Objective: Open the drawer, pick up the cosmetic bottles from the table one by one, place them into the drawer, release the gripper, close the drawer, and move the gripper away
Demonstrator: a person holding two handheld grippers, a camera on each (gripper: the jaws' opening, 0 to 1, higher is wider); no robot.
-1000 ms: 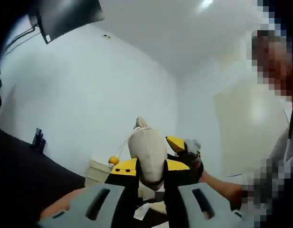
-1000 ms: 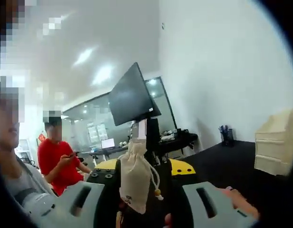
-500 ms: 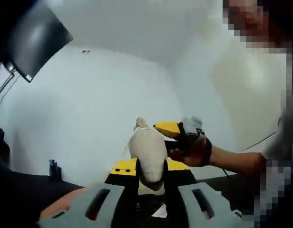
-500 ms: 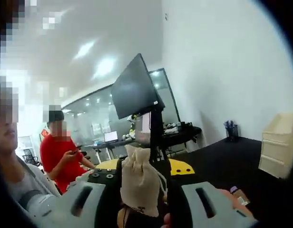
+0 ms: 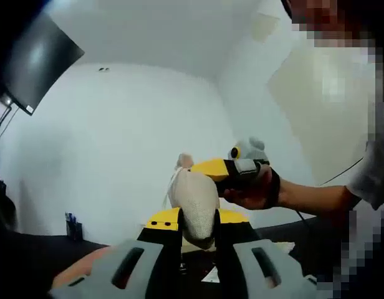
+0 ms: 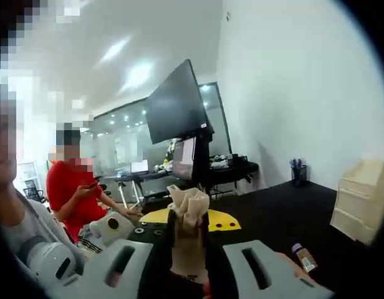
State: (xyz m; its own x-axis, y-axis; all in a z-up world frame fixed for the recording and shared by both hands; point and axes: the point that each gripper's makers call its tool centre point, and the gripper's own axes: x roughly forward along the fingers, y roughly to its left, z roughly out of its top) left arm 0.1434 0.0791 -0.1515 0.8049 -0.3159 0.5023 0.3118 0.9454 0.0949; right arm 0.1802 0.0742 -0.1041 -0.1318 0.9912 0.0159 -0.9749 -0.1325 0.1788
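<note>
From where I stand, nothing here can be read. The small cloth pouch has no legible print on it in either view. The bottle lying on the dark surface has a label, but it is too small and blurred to make out. The lit screens in the background glow without any readable characters.
</note>
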